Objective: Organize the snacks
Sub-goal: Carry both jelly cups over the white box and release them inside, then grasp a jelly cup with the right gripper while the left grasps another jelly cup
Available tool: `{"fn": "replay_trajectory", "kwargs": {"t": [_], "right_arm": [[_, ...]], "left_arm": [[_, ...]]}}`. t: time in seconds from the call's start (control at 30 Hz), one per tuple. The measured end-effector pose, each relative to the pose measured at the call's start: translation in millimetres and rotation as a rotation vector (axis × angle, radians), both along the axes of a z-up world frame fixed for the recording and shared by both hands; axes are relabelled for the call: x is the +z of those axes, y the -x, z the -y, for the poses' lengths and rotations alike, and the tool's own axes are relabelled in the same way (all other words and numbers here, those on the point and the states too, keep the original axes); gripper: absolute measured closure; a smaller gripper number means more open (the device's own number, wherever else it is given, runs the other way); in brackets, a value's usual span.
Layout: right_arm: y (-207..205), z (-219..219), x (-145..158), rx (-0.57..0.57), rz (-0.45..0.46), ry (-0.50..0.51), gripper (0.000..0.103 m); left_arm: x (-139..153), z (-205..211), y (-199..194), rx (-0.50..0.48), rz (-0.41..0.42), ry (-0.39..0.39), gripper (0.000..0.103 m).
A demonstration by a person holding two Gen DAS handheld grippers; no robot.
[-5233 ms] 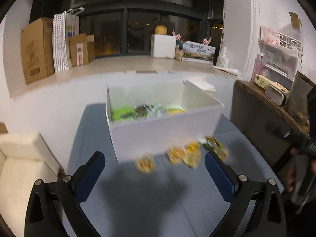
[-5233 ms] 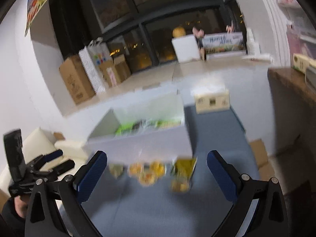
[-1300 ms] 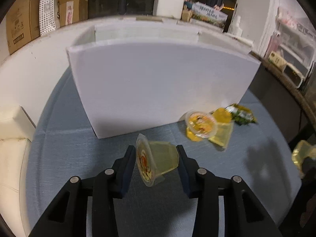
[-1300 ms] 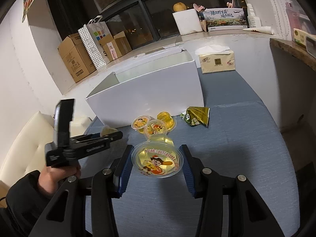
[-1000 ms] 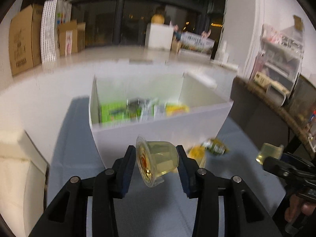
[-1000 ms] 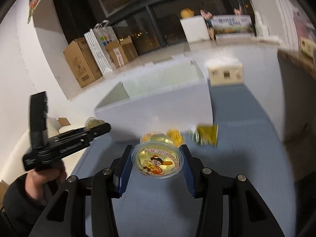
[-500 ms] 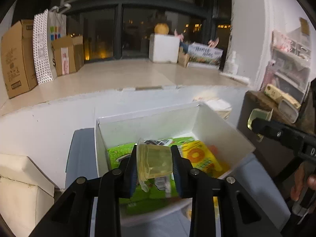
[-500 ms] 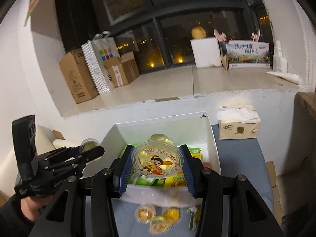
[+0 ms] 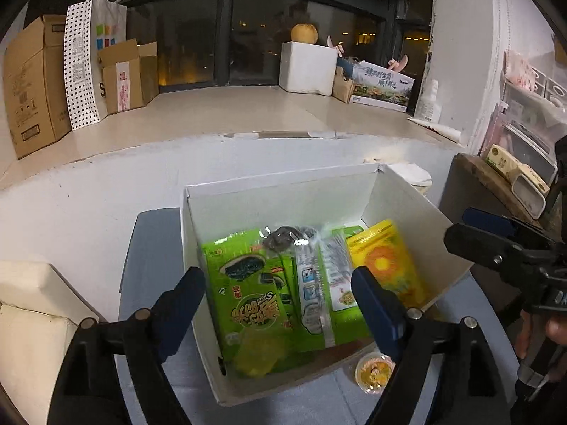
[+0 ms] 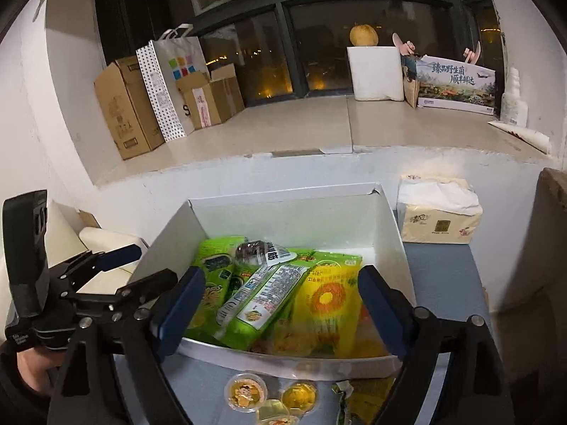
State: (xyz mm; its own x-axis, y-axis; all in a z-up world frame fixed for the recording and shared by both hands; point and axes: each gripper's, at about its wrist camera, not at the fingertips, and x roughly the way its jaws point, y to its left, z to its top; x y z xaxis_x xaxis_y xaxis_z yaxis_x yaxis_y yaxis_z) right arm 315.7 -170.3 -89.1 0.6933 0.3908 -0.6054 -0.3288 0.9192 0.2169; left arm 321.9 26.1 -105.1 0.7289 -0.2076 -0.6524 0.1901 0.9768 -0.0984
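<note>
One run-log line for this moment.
left gripper: open, empty | right gripper: open, empty | both over white box | jelly cups outside

Left gripper (image 9: 280, 301) fingers (image 9: 184, 292) spread above white box (image 9: 407, 205) holding snack packets (image 9: 248, 297).

Night shows through the dark-framed windows (image 10: 269, 53), with small city lights beyond the glass. A wide beige sill (image 10: 301, 127) runs below them, carrying cardboard boxes (image 10: 124, 106), a polka-dot paper bag (image 10: 170, 85), a white foam box (image 10: 375, 71) with a round yellow fruit (image 10: 363, 35) on top, and a printed carton (image 10: 457, 85). White walls (image 10: 60, 81) frame the alcove. A cream sofa (image 9: 28, 304) stands beside the grey-blue desk (image 9: 149, 248).
</note>
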Motion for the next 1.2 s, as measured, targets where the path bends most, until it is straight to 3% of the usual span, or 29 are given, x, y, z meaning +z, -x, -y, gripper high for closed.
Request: {"fn": "replay_trajectory", "kwargs": {"t": [0.07,0.2,0.3,0.5,0.87,1.03,1.2], "right_arm": [[1,0,2,-0.006,-0.003,0.009,0.012],[9,2,7,-0.016,-0.009,0.005,0.008],[27,7,10,-0.004,0.005,0.012,0.0],[74,32,4,0.003,0.005,-0.015,0.0],[181,57,-43,-0.013,-0.024,-0.088,0.0],[185,47,-62,0.0,-0.05,-0.058,0.0],[164,30,-82,0.011,-0.082,-0.022,0.0]], "left_arm": [[1,0,4,0.005,-0.004,-0.018,0.013],[7,3,18,-0.011,-0.005,-0.02,0.0],[11,7,36,-0.018,0.0,-0.016,0.0],[17,11,84,0.004,0.016,0.02,0.0],[-10,31,206,0.035,0.029,0.034,0.0],[-27,32,238,0.06,0.006,0.079,0.0],[-34,30,241,0.076,-0.01,0.077,0.0]]}}
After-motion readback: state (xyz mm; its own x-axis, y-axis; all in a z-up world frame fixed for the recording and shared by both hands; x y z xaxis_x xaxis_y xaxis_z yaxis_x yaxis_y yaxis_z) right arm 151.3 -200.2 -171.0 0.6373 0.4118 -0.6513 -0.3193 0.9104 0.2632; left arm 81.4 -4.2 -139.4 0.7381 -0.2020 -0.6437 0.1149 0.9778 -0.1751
